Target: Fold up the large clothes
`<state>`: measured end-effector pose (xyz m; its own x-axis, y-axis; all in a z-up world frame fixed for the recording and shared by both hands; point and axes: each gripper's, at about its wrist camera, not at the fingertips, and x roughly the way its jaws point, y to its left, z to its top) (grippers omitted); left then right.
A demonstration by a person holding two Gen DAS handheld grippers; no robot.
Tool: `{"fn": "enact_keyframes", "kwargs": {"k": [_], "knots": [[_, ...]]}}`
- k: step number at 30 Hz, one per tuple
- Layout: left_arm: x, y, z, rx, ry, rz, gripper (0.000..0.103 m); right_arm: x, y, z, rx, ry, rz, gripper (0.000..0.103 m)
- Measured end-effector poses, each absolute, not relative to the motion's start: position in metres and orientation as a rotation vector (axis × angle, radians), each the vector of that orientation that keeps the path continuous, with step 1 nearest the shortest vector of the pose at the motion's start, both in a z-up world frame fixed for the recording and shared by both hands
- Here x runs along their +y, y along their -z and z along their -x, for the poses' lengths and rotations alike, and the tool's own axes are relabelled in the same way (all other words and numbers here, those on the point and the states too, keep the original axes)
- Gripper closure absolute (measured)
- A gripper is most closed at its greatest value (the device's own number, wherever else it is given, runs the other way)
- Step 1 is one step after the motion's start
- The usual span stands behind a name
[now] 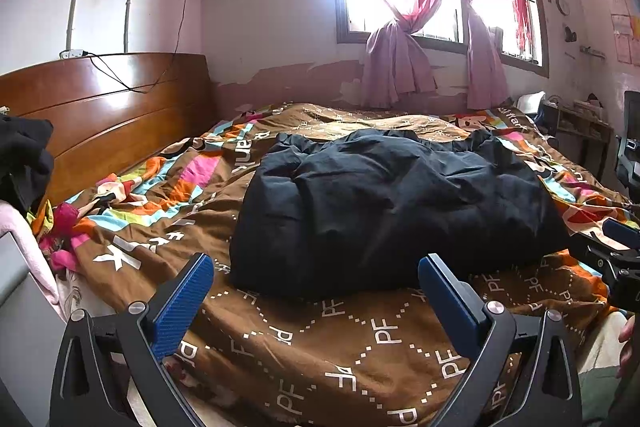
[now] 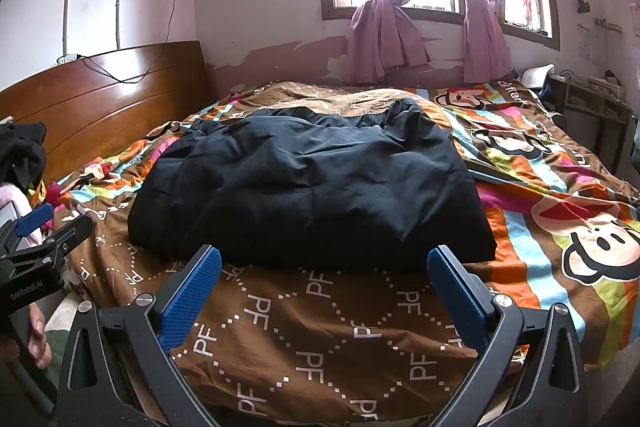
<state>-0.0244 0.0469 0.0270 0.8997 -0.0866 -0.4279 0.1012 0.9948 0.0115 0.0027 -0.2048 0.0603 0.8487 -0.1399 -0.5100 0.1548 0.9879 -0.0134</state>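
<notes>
A dark, puffy jacket (image 1: 396,203) lies folded in a thick bundle in the middle of the bed, on a brown patterned bedspread (image 1: 360,343) with bright cartoon stripes. Just short of its near edge, the left tool (image 1: 316,279) and the right tool (image 2: 324,271) both hover spread wide and hold nothing. Behind stand a wooden headboard (image 2: 108,99) and pink curtains (image 2: 384,39).

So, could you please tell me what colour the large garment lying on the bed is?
The garment is plain black, with no visible pattern; the right wrist view shows it best.
</notes>
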Motion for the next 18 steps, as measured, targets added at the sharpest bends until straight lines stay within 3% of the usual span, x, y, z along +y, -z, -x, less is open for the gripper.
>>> {"fn": "enact_keyframes", "kwargs": {"k": [18], "knots": [[0.0452,-0.0200,0.0213,0.461,0.103,-0.035,0.000,-0.2094,-0.0507,-0.0042,0.552,0.144,-0.023,0.001]]}}
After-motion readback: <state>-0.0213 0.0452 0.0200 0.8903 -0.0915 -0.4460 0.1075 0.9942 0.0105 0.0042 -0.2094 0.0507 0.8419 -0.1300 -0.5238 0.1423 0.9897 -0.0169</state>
